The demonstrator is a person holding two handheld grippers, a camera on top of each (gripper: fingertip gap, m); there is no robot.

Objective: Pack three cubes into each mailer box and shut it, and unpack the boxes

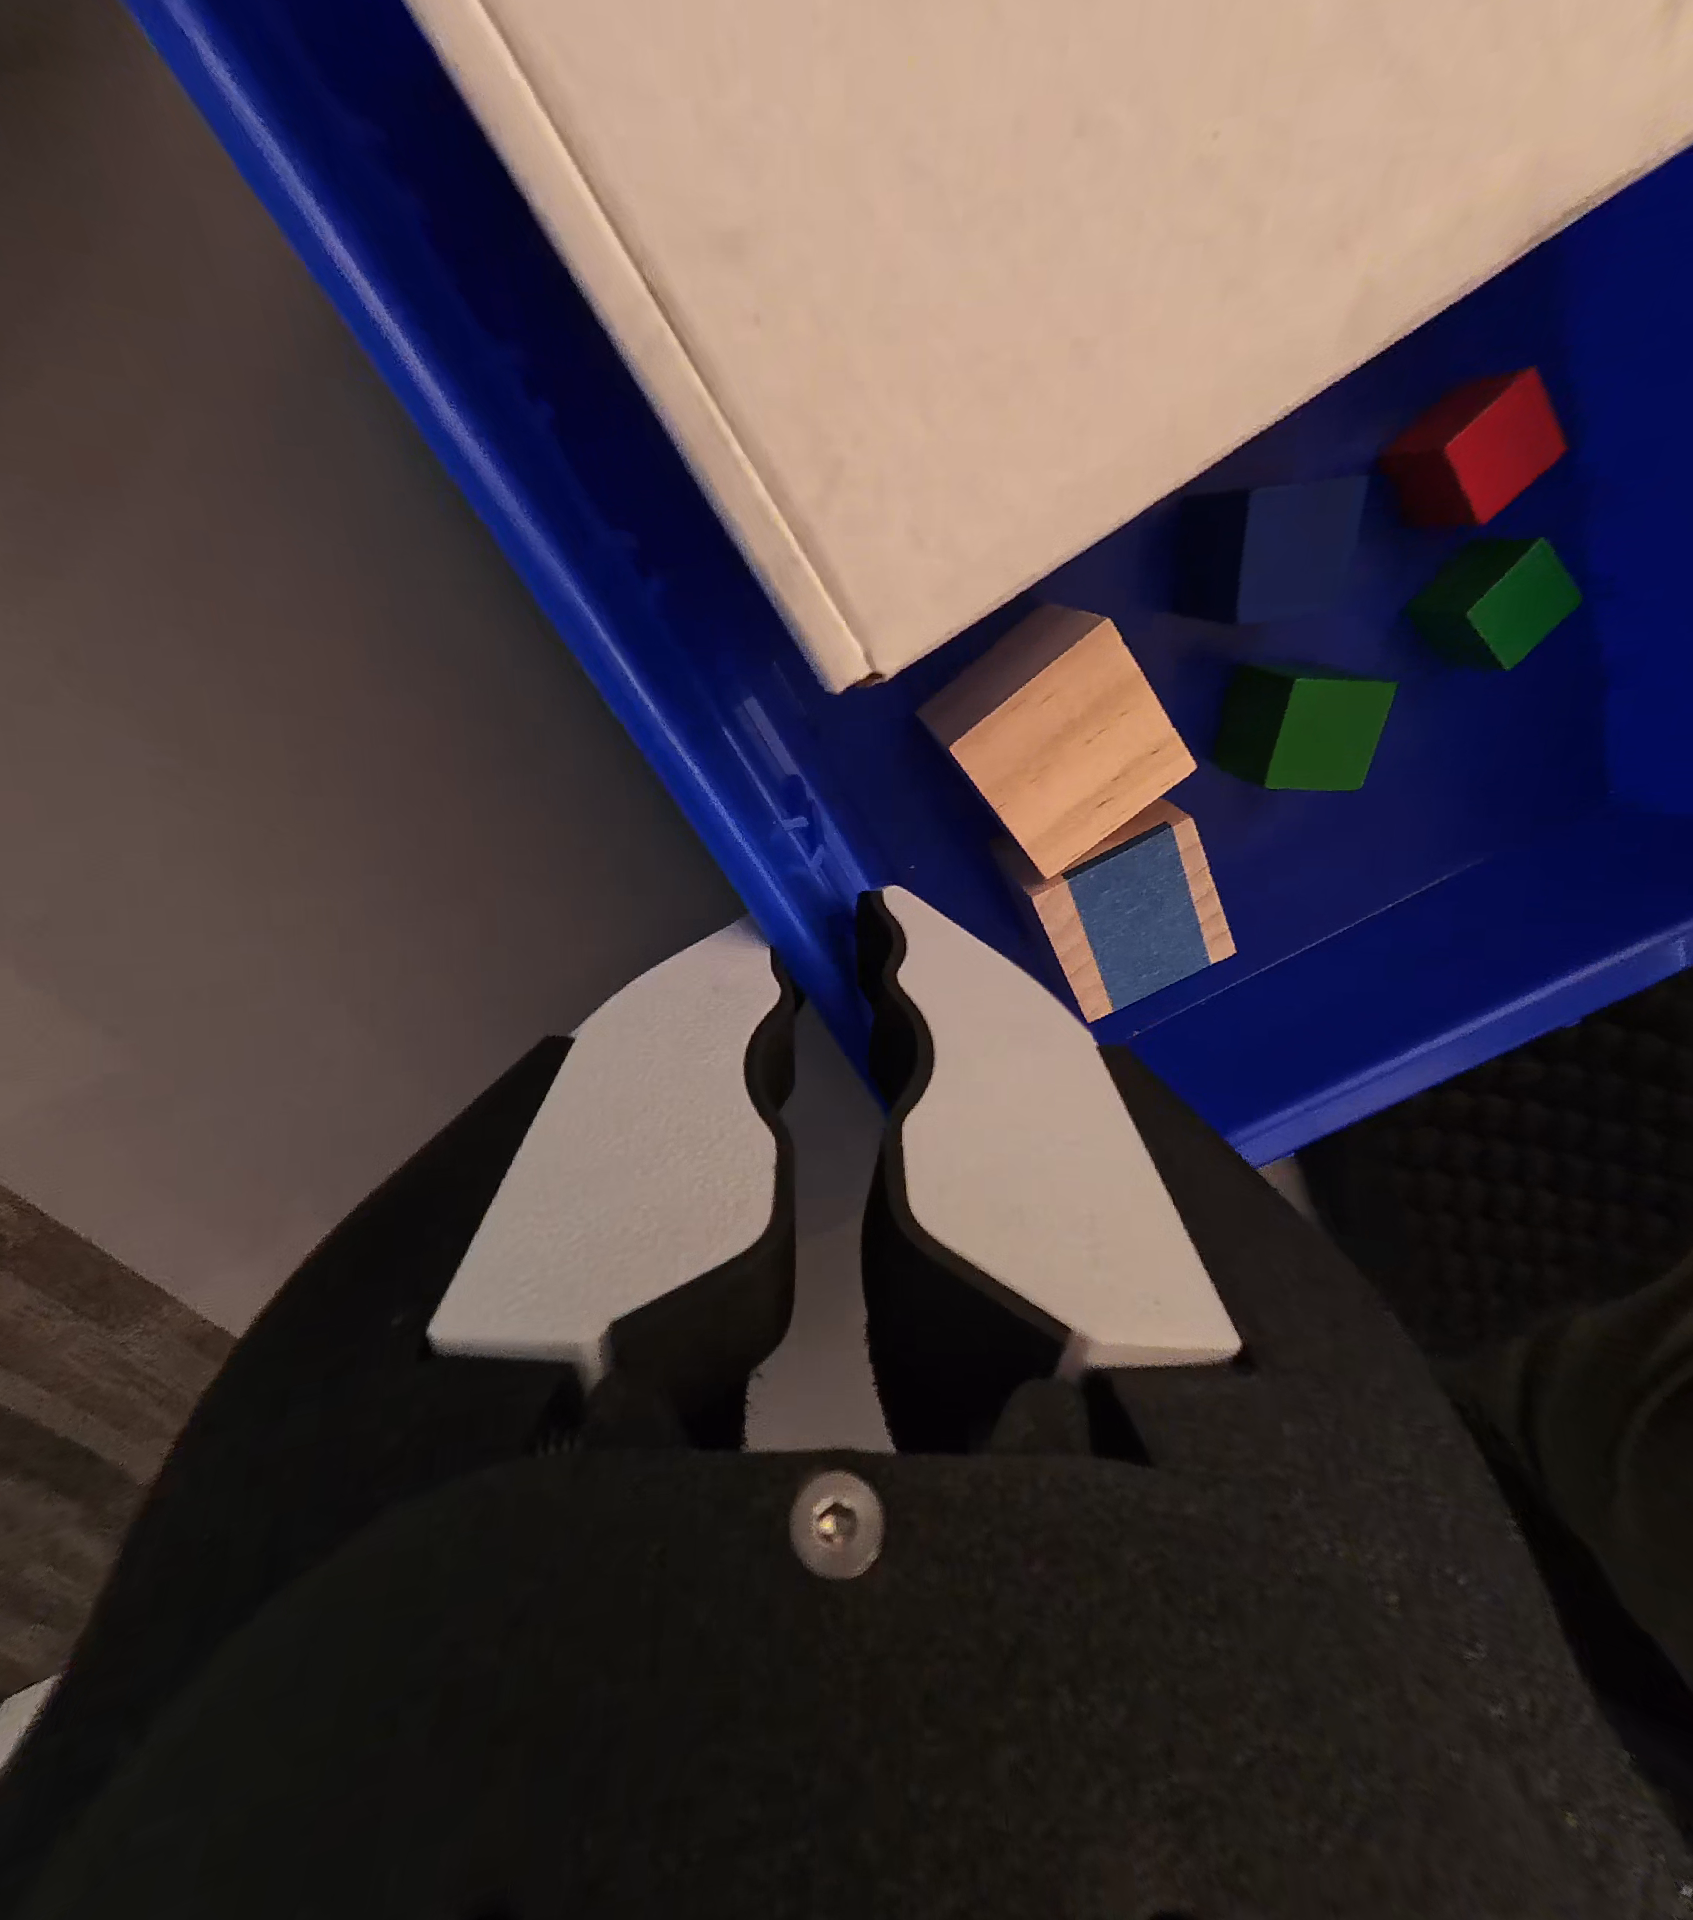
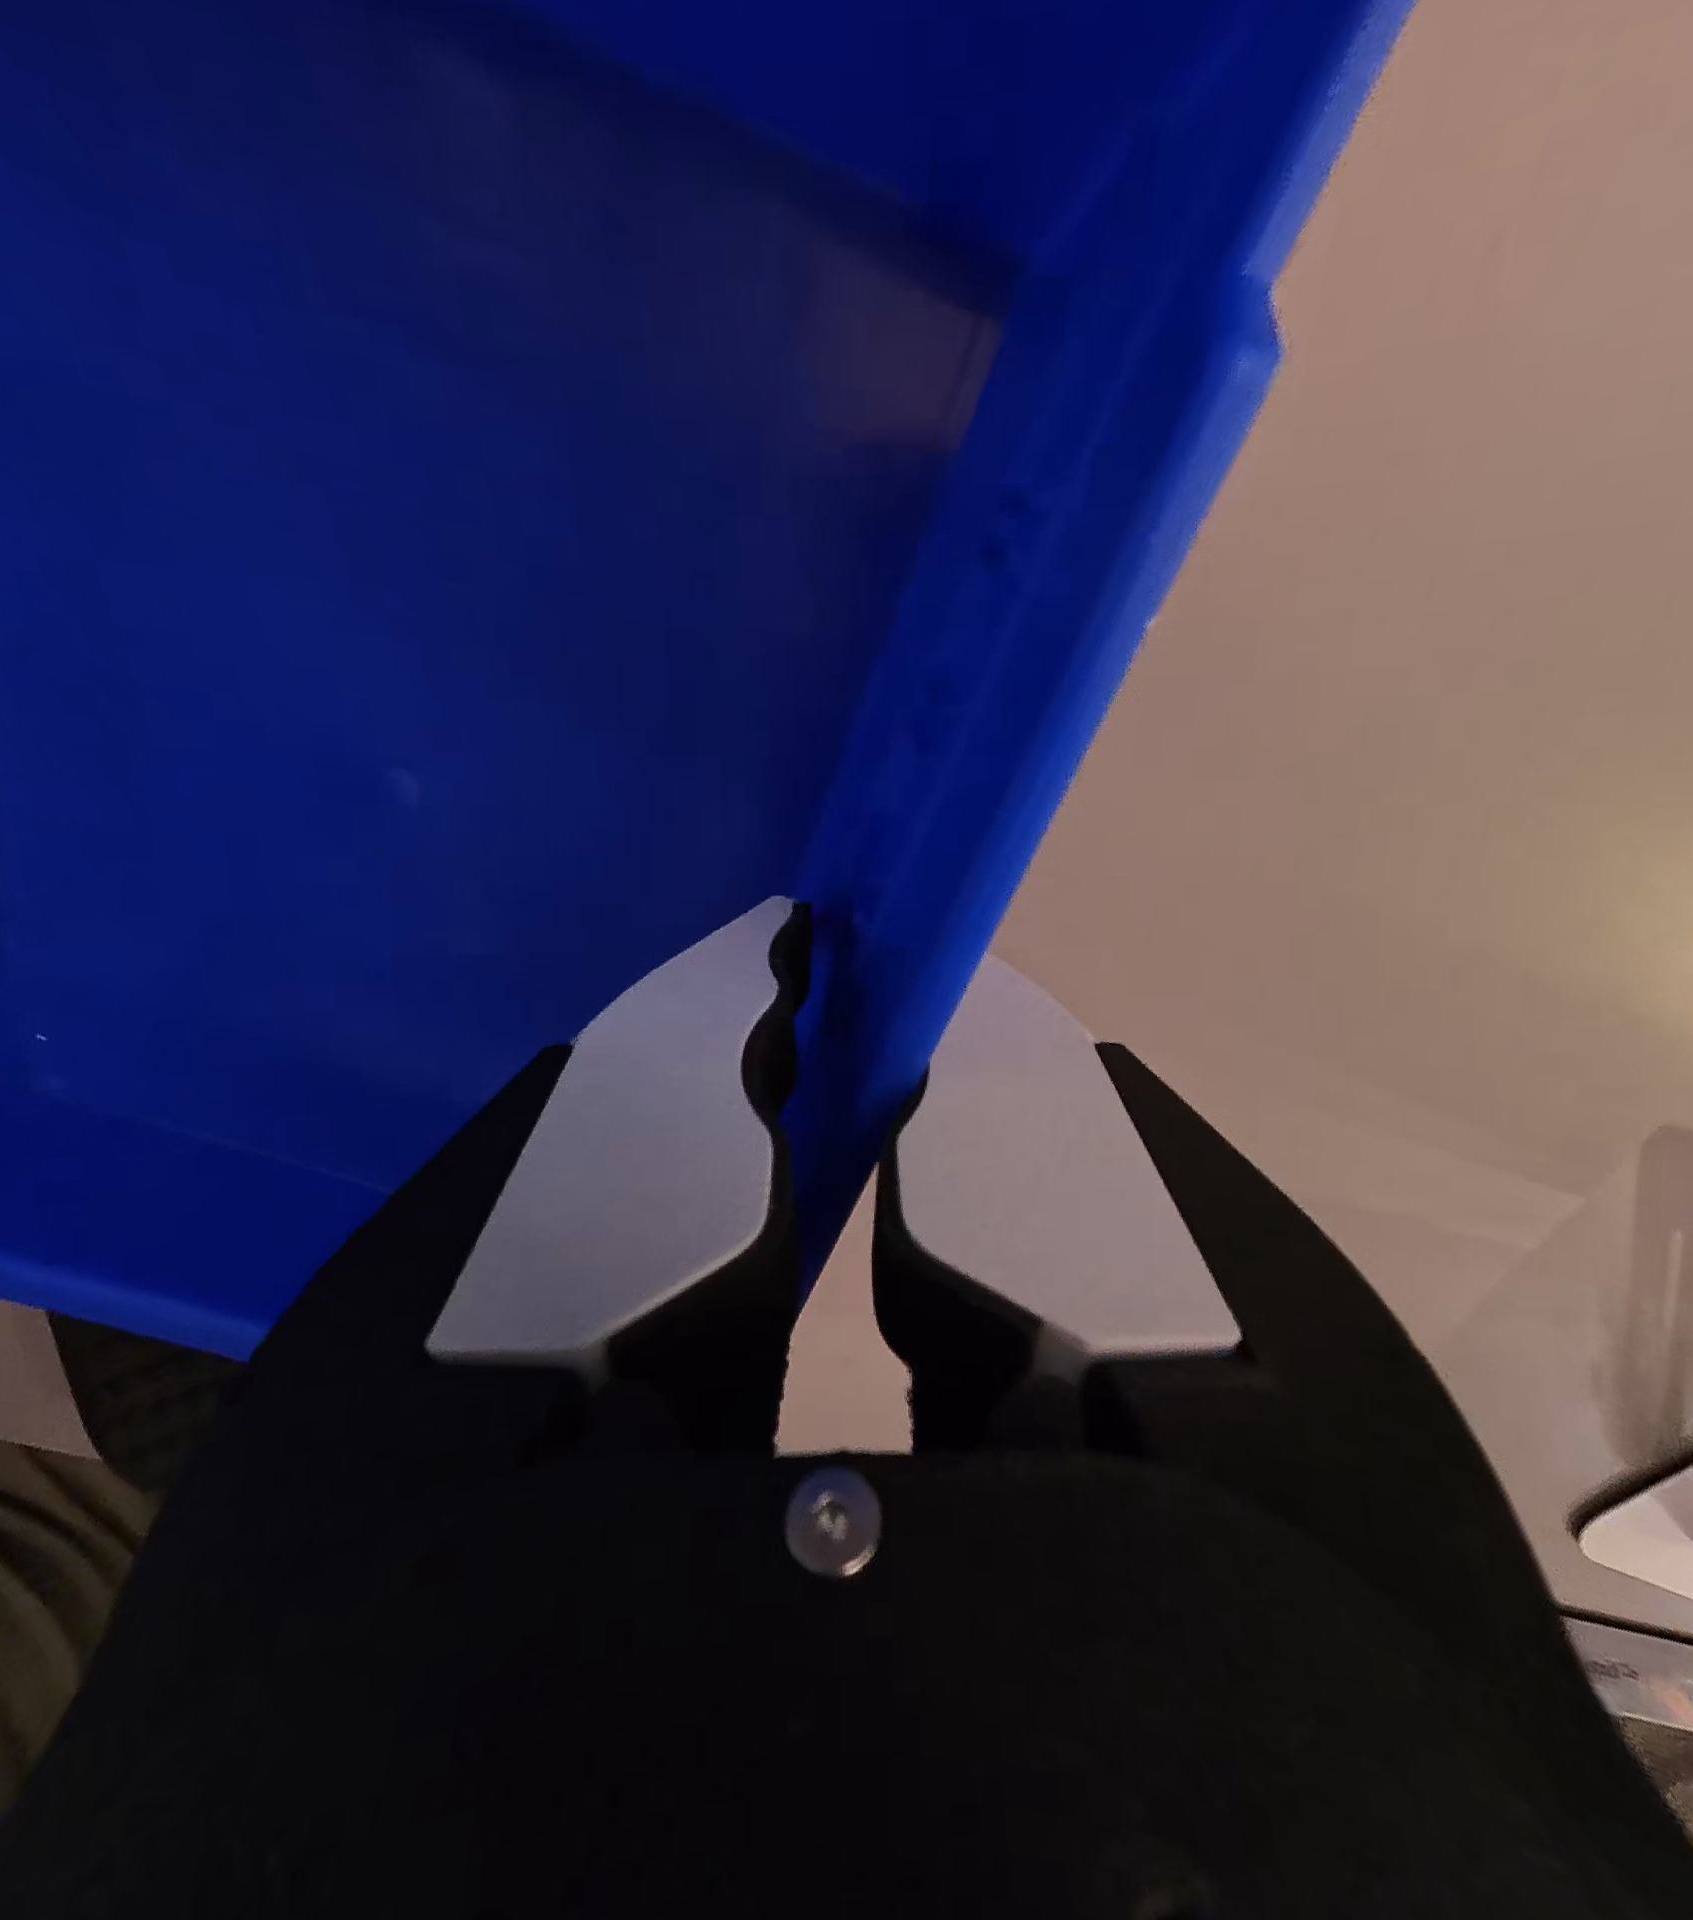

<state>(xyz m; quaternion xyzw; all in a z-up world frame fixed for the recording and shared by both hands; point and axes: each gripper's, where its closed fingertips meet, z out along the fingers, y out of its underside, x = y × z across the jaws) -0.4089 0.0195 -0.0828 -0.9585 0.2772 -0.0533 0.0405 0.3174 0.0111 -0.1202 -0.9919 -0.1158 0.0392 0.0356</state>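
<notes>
Grippers first: our left gripper [image 1: 831, 925] is clamped on the side wall of the blue plastic bin [image 1: 551, 488], one finger outside and one inside, and our right gripper [image 2: 826, 935] pinches the opposite wall of that bin in the same way. In the left wrist view we see the white cardboard mailer box [image 1: 1029, 291] lying in the bin with its lid down. Beside it on the bin floor sit loose cubes: a plain wooden cube [image 1: 1065, 738] touching a wooden cube with a blue face [image 1: 1133, 914], two green cubes [image 1: 1304, 727] [image 1: 1496, 603], a blue cube [image 1: 1289, 551] and a red cube [image 1: 1476, 447].
</notes>
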